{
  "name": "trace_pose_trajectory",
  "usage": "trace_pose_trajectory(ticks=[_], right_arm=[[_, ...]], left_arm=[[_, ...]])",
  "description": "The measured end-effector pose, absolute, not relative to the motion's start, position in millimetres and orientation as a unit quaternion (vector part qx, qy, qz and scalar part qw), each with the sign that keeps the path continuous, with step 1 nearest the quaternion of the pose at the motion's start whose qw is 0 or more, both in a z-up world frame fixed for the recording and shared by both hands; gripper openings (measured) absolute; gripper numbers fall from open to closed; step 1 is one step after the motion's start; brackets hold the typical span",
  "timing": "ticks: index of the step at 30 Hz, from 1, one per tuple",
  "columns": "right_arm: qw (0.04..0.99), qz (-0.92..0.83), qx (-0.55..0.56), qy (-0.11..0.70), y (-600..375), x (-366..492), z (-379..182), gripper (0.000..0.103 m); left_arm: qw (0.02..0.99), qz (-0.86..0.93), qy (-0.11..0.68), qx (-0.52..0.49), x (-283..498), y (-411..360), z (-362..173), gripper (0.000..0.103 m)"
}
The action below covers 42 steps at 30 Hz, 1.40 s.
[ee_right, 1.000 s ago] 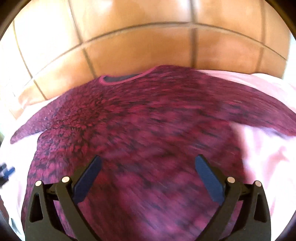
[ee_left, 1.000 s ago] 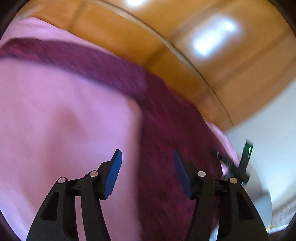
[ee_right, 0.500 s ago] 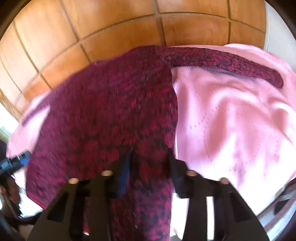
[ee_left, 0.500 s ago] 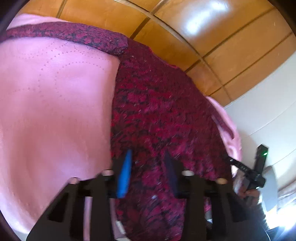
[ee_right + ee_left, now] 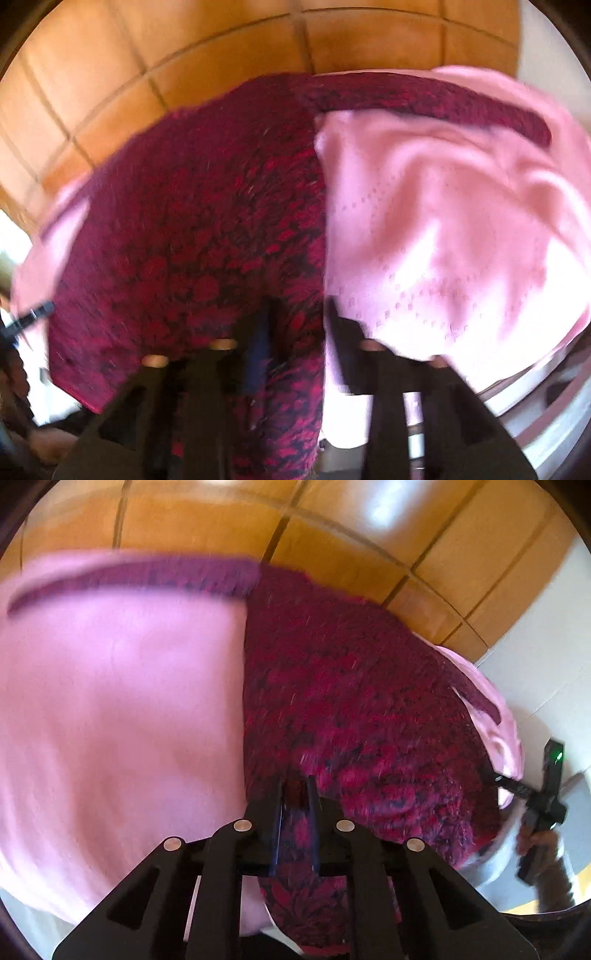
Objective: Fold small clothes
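Note:
A dark red knitted sweater [image 5: 351, 701] lies spread on a pink cloth [image 5: 122, 709], one sleeve [image 5: 147, 576] stretched out to the side. My left gripper [image 5: 295, 786] is shut on the sweater's near hem, close to its side edge. In the right wrist view the same sweater [image 5: 203, 240] fills the left half, with its other sleeve [image 5: 443, 103] across the top. My right gripper [image 5: 299, 314] stands over the near hem at the sweater's other side edge. Its jaws are opening, and the fabric lies between them without being pinched. This view is blurred.
The pink cloth [image 5: 443, 229] covers a round table whose rim [image 5: 546, 387] shows at lower right. Orange floor tiles [image 5: 332, 535] lie beyond and a white wall [image 5: 546, 627] at right. A hand with the other gripper [image 5: 543, 797] shows at the far right.
The left jaws have closed from wide apart onto the sweater's hem. The right jaws went from wide to nearly together on the hem and have now spread again. Both grippers shifted toward the sweater's side edges.

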State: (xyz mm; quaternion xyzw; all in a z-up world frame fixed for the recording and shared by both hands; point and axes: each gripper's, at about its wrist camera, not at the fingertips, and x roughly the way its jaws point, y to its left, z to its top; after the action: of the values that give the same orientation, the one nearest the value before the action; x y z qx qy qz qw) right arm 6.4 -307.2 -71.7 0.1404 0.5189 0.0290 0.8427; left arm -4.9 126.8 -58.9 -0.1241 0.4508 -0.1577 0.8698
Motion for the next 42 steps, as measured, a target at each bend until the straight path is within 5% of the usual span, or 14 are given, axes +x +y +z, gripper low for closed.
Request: trace_pose_trajectory(ticks=[1, 3, 5, 15, 23, 28, 32, 36, 42], right_arm=[[0.846, 0.025, 0.151, 0.510, -315.2, 7.7, -69.0, 0.059], [0.851, 0.011, 0.173, 0.495, -331.5, 12.8, -64.4, 0.061], [0.854, -0.014, 0.229, 0.467, -362.5, 23.0, -59.6, 0.068], [0.790, -0.154, 0.491, 0.334, -525.7, 84.5, -85.2, 0.065], [0.746, -0.208, 0.546, 0.320, -576.7, 118.4, -112.8, 0.052], [0.750, -0.222, 0.536, 0.318, -594.6, 137.3, -114.5, 0.048], [0.757, -0.234, 0.515, 0.327, -608.7, 159.1, -117.7, 0.040], [0.777, -0.246, 0.451, 0.363, -604.7, 186.8, -112.3, 0.017], [0.834, -0.208, 0.340, 0.381, -565.4, 210.0, -78.1, 0.015]], left_arm=[[0.876, -0.163, 0.440, -0.113, -4.3, 126.6, -52.6, 0.011], [0.887, -0.164, 0.418, -0.104, -1.0, 123.3, -40.9, 0.047], [0.900, -0.165, 0.390, -0.109, 5.6, 118.2, -32.7, 0.063], [0.908, -0.142, 0.393, -0.032, 65.0, 63.3, -53.4, 0.067], [0.898, -0.134, 0.419, 0.001, 106.2, 41.4, -86.2, 0.072], [0.887, -0.169, 0.431, -0.015, 116.9, 41.6, -100.7, 0.099], [0.889, -0.162, 0.427, -0.001, 115.4, 36.8, -102.8, 0.099], [0.888, -0.168, 0.427, -0.010, 115.9, 39.3, -104.3, 0.099], [0.888, -0.173, 0.425, -0.019, 116.2, 41.7, -103.1, 0.099]])
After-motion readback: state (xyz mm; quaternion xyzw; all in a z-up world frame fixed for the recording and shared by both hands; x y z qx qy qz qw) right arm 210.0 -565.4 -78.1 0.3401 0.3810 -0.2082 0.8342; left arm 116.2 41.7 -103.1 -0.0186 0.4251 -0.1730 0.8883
